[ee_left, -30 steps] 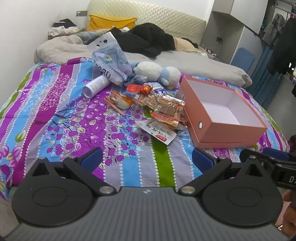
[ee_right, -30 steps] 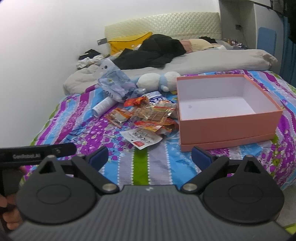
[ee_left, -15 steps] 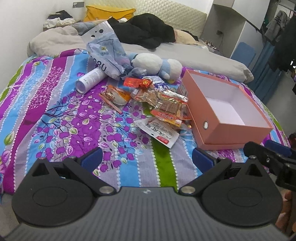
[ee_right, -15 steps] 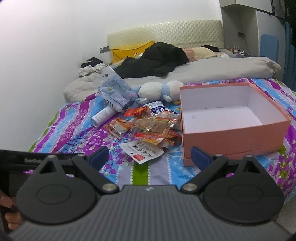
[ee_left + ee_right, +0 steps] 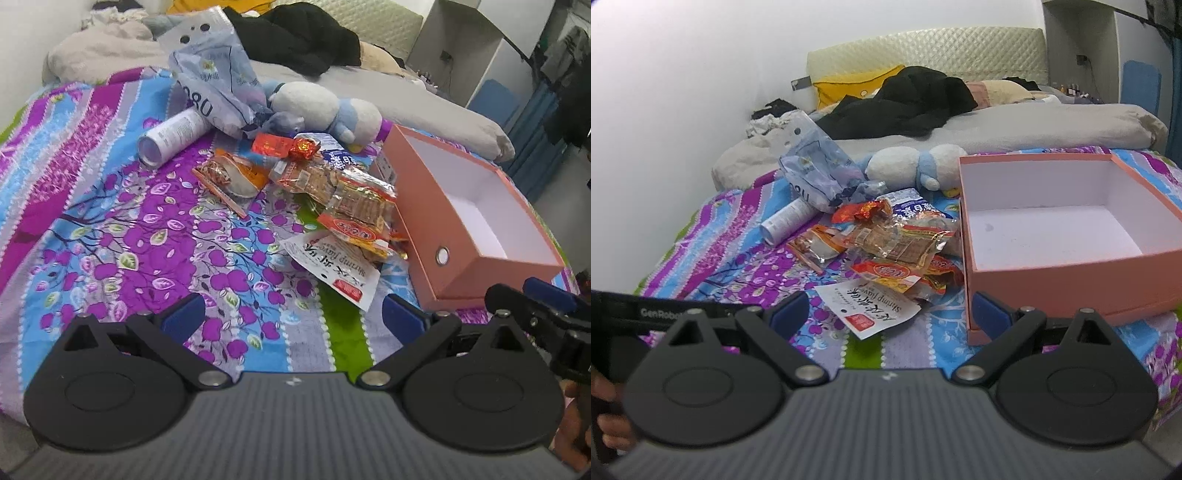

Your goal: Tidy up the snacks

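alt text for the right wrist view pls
An open right gripper hovers over a purple floral bedspread, holding nothing. Ahead lies a pile of crinkly snack packets, with an empty pink cardboard box beside it.

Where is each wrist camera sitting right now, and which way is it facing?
Left wrist: behind the open left claw, low over the bedspread, facing the snack pile and pink box; the right claw's tip shows at right.
Right wrist: behind the open right claw, facing the headboard, box ahead-right; a hand shows at left.
Shared: shrimp-flavour packet, plush toy.
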A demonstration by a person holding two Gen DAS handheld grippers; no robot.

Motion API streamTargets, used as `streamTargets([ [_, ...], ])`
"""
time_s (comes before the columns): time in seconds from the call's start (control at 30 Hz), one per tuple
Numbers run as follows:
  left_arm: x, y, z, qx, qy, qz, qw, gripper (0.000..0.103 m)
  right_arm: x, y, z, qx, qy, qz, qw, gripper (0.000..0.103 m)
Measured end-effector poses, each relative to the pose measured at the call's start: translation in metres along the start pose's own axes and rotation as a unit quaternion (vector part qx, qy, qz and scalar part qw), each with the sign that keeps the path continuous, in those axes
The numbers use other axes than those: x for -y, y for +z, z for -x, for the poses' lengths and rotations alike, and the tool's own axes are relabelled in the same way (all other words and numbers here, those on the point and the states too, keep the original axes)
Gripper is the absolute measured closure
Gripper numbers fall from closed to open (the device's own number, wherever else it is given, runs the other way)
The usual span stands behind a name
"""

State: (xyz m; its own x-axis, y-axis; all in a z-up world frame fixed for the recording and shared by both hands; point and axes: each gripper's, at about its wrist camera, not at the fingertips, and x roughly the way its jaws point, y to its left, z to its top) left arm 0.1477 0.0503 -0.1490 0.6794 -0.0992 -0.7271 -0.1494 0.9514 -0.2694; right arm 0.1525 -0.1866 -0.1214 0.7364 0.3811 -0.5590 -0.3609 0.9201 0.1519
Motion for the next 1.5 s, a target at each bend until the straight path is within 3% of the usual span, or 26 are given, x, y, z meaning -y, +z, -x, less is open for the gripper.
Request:
streamTargets([
  [0.1,-0.006,0.005,-0.016,0.002,-0.008,0.003,1.0,0.002,-0.004,0.003,-0.016,-0.001,0.003,0.016,1.0,0.008],
  [0.23,-0.013,0.009,-0.037,0.005,-0.031,0.014,0.9994,0.006,-0.011,0.005,-0.043,-0.012,0.005,0.044,0.999,0.023],
  [0.37,-0.025,0.012,-0.063,-0.006,-0.055,0.046,0.9974,0.011,-0.02,0.008,-0.067,-0.021,0.009,0.065,0.998,0.024],
  [0.73,-0.059,0.021,-0.127,-0.047,-0.14,0.153,0.9771,0.029,-0.017,0.014,-0.139,-0.048,-0.023,0.065,0.996,0.029],
  [0.9,-0.055,0.022,-0.145,-0.062,-0.173,0.147,0.972,0.045,-0.015,0.018,-0.172,-0.048,-0.056,0.061,0.995,0.029],
  [1.2,-0.062,0.014,-0.169,-0.075,-0.19,0.172,0.9638,0.074,-0.007,0.021,-0.218,-0.071,-0.084,0.049,0.993,0.028],
  [1.37,-0.063,0.016,-0.184,-0.078,-0.196,0.189,0.9591,0.078,-0.008,0.021,-0.235,-0.081,-0.087,0.062,0.991,0.022],
  [1.5,-0.057,0.019,-0.187,-0.065,-0.191,0.18,0.9628,0.093,-0.003,0.022,-0.248,-0.09,-0.075,0.046,0.992,0.019],
])
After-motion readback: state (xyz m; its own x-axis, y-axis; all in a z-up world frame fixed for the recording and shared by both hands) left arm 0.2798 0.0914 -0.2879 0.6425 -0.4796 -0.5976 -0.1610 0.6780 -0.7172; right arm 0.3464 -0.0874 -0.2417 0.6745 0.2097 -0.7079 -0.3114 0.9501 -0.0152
